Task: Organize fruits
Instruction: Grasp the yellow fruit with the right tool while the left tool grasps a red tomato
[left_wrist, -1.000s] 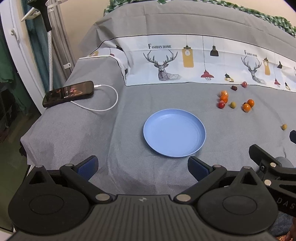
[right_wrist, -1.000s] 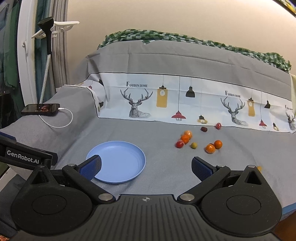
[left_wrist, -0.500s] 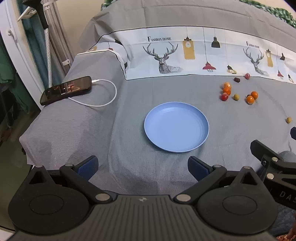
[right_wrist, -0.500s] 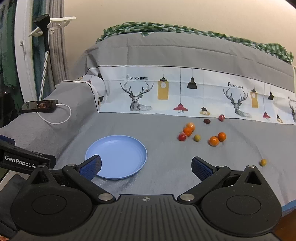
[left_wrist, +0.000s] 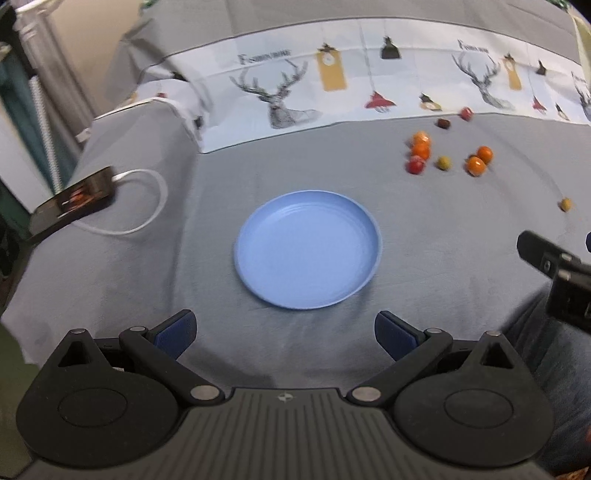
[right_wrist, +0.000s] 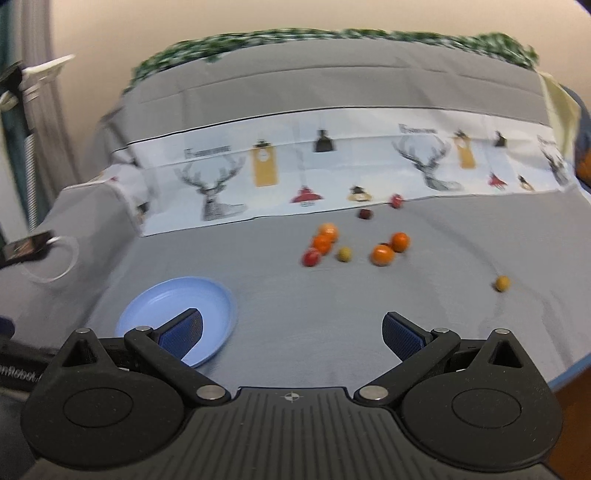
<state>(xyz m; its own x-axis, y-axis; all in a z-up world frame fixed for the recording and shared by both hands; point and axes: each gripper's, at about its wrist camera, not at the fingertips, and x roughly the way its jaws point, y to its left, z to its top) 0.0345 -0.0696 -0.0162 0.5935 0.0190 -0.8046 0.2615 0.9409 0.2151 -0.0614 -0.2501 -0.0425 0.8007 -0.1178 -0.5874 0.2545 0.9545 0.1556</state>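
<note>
Right now your left gripper (left_wrist: 284, 330) is spread wide with nothing between its blue pads, hanging just short of the near rim of the blue plate (left_wrist: 308, 249). That looks like a waiting pose: the plate is centred ahead of it, so you can steady or guard the dish while the other hand fetches.

Your right gripper (right_wrist: 291, 332) is equally wide and empty, and sits to the right of the plate with its left pad overlapping the plate's right edge in its own view. Its axis points past the plate toward the fruit, which I judge is why you hold it there.

The plate itself is bare; no fruit is in it, so the sorting has not started.

Beyond the plate and to its right lies the cluster (right_wrist: 354, 245): a red fruit (right_wrist: 312, 257), two orange ones touching behind it, a small yellow-green one (right_wrist: 344, 254) just beside, and another orange pair (right_wrist: 390, 248) further right. A lone yellow fruit (right_wrist: 502, 283) sits well apart from the plate, far right. Farthest from the plate, by the printed band of the grey cloth (left_wrist: 424, 229), are a dark fruit (right_wrist: 365, 214) and a small red one (right_wrist: 396, 201).

Left of the plate, a phone (left_wrist: 74, 201) on its cable lies well clear.
</note>
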